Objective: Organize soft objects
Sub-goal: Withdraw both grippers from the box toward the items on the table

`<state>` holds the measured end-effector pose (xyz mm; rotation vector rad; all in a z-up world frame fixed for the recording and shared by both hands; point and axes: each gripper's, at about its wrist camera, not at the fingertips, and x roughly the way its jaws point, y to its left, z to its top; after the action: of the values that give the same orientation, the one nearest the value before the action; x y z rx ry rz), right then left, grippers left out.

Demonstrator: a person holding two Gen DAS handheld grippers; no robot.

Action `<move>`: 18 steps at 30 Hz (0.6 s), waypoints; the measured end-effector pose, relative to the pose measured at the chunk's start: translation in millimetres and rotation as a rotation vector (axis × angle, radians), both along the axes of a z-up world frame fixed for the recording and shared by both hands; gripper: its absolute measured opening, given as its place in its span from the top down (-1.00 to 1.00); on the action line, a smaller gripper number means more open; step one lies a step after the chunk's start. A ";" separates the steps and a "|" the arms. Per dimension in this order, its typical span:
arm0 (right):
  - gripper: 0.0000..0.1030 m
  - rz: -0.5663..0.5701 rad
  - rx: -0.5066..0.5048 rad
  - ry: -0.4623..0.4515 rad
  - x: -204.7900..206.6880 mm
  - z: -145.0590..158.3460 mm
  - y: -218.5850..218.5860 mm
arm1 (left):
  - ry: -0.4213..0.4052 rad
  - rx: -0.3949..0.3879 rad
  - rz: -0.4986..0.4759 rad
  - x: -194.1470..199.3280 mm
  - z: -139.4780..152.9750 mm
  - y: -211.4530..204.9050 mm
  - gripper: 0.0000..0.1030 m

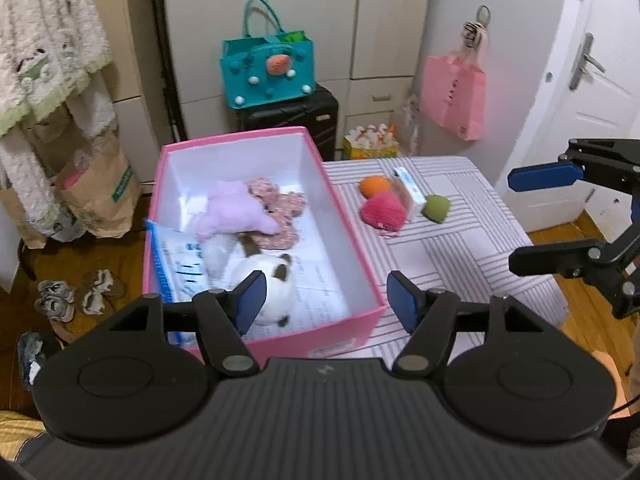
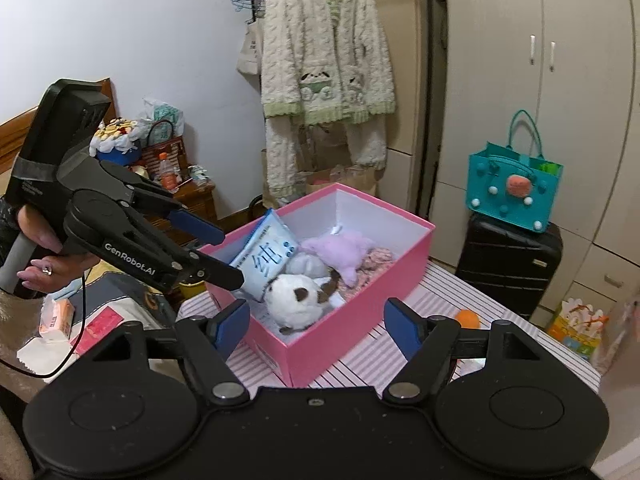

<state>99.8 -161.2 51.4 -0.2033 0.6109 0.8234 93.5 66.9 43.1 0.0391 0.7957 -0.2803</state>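
The left gripper (image 1: 326,300) hangs over the pink box (image 1: 340,338), jaws apart and empty. In the box lie a tissue pack (image 1: 182,258), a white toy (image 1: 272,284) and a purple toy (image 1: 236,210). On the striped table (image 1: 460,248) sit three balls (image 1: 384,210). The right gripper (image 1: 516,218), farther right, is spread and empty.

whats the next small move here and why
Probably swing the open, empty right gripper toward the pink yarn ball on the striped tabletop. The plush toys already lie in the pink cardboard box, while three soft balls remain outside it.
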 end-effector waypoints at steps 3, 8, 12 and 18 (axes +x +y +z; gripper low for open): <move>-0.53 -0.024 0.007 0.001 -0.7 -4.5 -15.7 | 0.021 -0.006 -0.034 2.8 -3.3 -13.7 -0.29; -0.54 -0.076 0.016 0.025 3.8 -17.0 -43.0 | 0.042 -0.017 -0.097 12.3 -10.0 -39.7 -0.29; -0.54 -0.124 0.019 0.053 13.2 -29.3 -67.1 | 0.034 -0.036 -0.140 20.0 -15.4 -61.9 -0.29; -0.54 -0.166 0.010 0.036 25.2 -53.8 -93.2 | -0.004 -0.037 -0.152 33.3 -30.8 -92.6 -0.25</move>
<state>125.0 -254.4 -2.4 -0.1270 0.6488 0.6706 126.8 -25.7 12.4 0.0654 0.7847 -0.4383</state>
